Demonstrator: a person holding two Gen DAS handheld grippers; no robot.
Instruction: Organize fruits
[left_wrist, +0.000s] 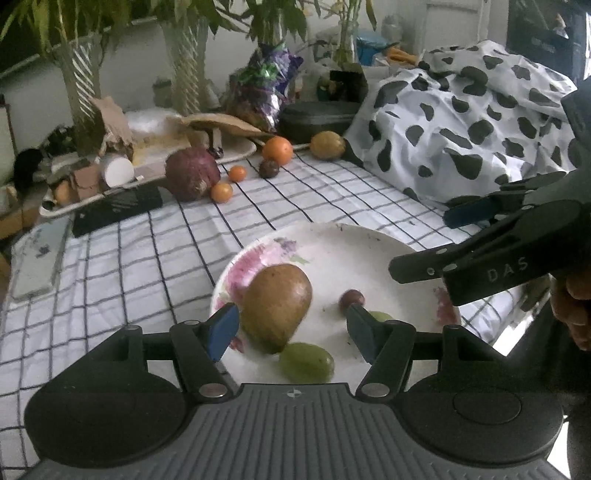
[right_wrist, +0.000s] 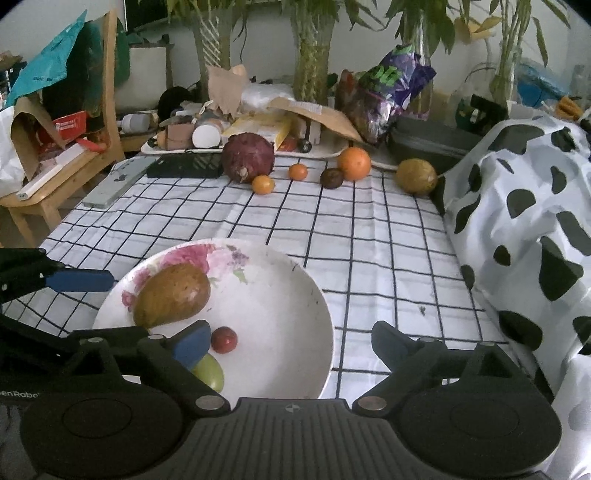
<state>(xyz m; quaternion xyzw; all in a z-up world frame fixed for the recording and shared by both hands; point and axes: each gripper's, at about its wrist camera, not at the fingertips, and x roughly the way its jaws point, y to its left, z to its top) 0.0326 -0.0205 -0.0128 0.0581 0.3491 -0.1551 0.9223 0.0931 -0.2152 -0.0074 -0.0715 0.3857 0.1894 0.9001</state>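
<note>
A white flowered plate (left_wrist: 351, 251) (right_wrist: 280, 295) holds a brown-green mango (left_wrist: 277, 306) (right_wrist: 171, 299), a green grape (left_wrist: 306, 362) (right_wrist: 210, 373) and a small red fruit (left_wrist: 351, 298) (right_wrist: 224, 339). My left gripper (left_wrist: 291, 332) is open over the plate, its fingers either side of the mango, touching nothing. My right gripper (right_wrist: 288, 343) is open and empty over the plate's right rim; it also shows in the left wrist view (left_wrist: 436, 243). At the far edge lie an orange (right_wrist: 354, 163), two small oranges (right_wrist: 263, 184), a dark passion fruit (right_wrist: 331, 178), a yellow-brown fruit (right_wrist: 416, 175) and a red cabbage (right_wrist: 248, 156).
A checked cloth (right_wrist: 332, 229) covers the table. A cow-print cloth (right_wrist: 524, 206) heaps up on the right. A cluttered tray (right_wrist: 207, 140), a black case (right_wrist: 424, 142), a black crate (right_wrist: 184, 166), bags and plant vases line the back. A wooden chair (right_wrist: 74, 155) stands at left.
</note>
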